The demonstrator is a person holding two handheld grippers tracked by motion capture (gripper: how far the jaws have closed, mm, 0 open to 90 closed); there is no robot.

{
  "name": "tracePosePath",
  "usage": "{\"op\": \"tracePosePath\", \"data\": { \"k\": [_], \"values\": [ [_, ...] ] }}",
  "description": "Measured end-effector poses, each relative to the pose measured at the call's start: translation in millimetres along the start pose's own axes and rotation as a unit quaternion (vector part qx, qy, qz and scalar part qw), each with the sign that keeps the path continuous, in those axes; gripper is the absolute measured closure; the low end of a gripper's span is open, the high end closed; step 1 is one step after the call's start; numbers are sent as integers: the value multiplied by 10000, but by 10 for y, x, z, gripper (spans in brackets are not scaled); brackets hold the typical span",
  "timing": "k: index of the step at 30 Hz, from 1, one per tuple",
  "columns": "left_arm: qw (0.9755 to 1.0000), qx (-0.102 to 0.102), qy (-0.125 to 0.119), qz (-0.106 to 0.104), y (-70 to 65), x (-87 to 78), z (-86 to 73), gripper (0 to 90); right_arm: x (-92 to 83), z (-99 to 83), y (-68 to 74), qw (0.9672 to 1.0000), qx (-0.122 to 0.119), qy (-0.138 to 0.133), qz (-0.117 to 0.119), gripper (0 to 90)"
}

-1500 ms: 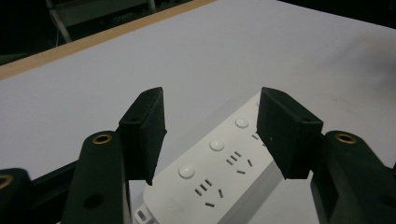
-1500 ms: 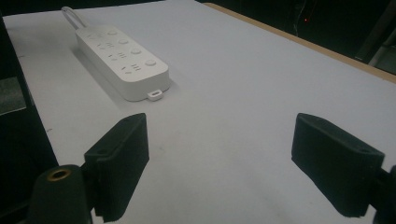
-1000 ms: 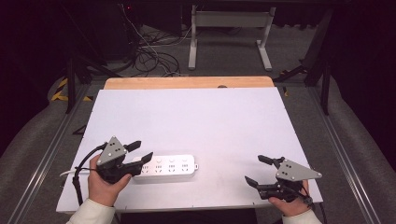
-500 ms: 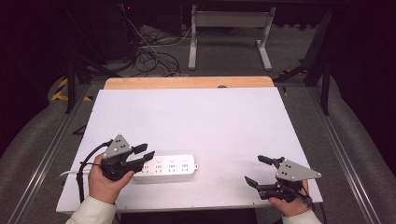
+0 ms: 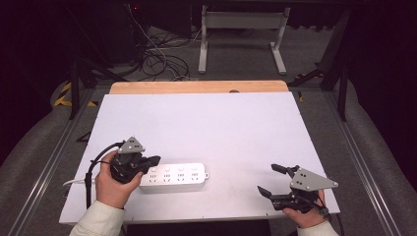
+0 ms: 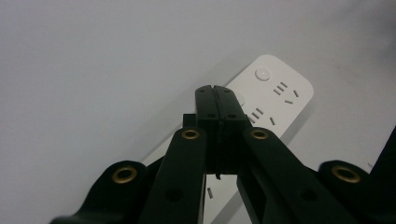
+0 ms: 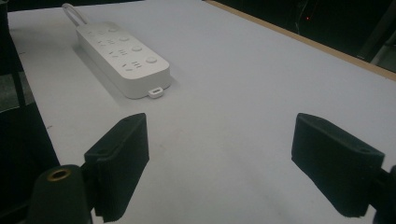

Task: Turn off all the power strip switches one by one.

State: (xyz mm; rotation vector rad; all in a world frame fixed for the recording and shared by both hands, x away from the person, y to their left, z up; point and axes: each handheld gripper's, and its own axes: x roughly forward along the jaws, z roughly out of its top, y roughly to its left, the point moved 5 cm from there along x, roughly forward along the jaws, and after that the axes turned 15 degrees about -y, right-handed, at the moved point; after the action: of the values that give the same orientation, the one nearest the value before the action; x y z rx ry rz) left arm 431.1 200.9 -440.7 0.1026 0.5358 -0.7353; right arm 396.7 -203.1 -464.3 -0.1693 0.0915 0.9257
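Note:
A white power strip (image 5: 177,176) with several sockets and round buttons lies flat near the table's front edge, left of centre. My left gripper (image 5: 155,160) hovers at the strip's left end. Its jaws have just been closing and now meet with nothing between them. In the left gripper view the joined tips of the left gripper (image 6: 215,91) cover part of the power strip (image 6: 275,98) beside a round button; whether they touch it I cannot tell. My right gripper (image 5: 266,178) rests open at the front right, far from the strip. In the right gripper view the right gripper (image 7: 229,154) has only bare table between its pads, with the power strip (image 7: 121,53) beyond.
The white table top (image 5: 206,123) has a wooden strip (image 5: 196,87) along its far edge. The strip's white cord (image 5: 74,182) runs off to the left. On the floor behind lie tangled cables (image 5: 157,59) and a metal stand (image 5: 241,44).
The left gripper's jaws have gone from wide open to shut while the hand stayed at the strip's left end. The right gripper has not moved.

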Motion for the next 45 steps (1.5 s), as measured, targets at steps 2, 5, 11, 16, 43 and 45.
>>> {"op": "tracePosePath", "data": {
  "k": [2,5,11,16,43,45],
  "values": [
    [9999,-21,136,54,22,26,-12,900,0,0,-1,10000,-14,3,4,195],
    [9992,-51,364,159,71,61,-33,900,0,1,1,10000,-18,6,15,195],
    [9972,-156,664,312,151,109,-66,900,0,-1,2,10000,-22,12,16,195],
    [9950,-215,892,389,197,144,-91,900,3,-3,2,10000,-25,18,17,195],
    [9845,-64,1690,466,234,325,-220,900,11,-15,2,10000,-12,52,30,195],
    [9856,-165,1647,358,211,345,-232,900,11,-14,4,10000,-20,52,31,195]
  ]
}}
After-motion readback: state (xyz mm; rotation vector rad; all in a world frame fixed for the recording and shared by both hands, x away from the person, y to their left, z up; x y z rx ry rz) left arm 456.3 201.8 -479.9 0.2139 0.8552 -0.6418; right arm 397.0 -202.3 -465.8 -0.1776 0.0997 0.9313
